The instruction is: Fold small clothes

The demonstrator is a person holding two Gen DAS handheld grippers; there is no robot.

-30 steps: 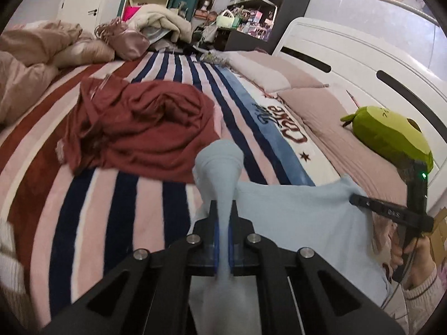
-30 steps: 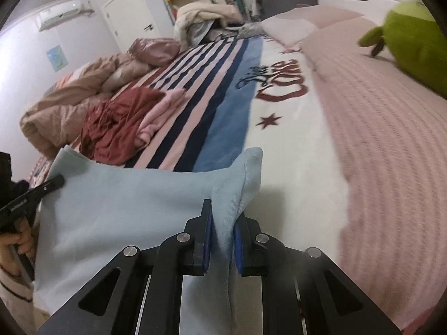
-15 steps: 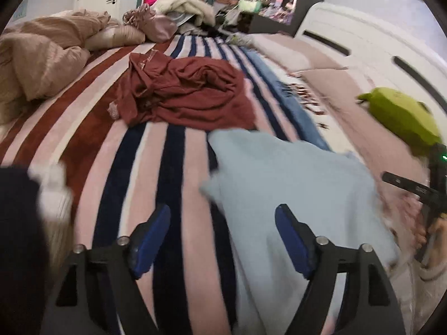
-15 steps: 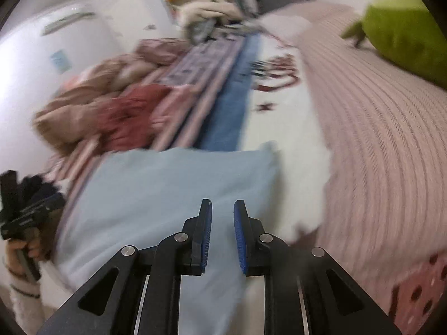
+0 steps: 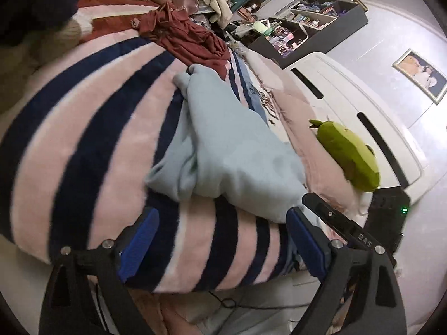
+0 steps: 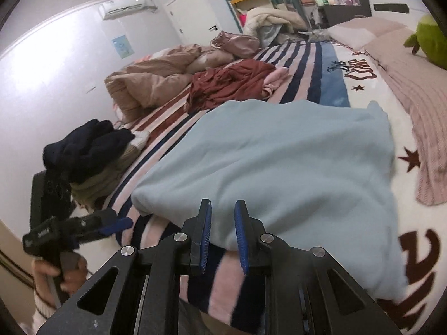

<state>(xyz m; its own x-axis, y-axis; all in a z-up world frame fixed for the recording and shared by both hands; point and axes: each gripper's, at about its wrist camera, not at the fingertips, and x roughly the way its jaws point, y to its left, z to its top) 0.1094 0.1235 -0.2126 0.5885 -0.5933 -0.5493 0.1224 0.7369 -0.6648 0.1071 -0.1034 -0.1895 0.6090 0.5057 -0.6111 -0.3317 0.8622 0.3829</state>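
Folded light-blue garment [image 5: 237,150] lies lengthwise along the striped blanket [image 5: 92,139].

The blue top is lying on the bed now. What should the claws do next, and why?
Probably grab the near edge of the blue top with the left claw, whose jaws are opening with nothing between them. The top lies loose and lumpy, still needing another fold.

place: home bedroom | cues: striped bed blanket [image 6: 313,64]; white headboard [image 5: 360,103]; seemingly cluttered shelves [image 5: 310,25]

both wrist views share the blue garment [image 5: 237,150].
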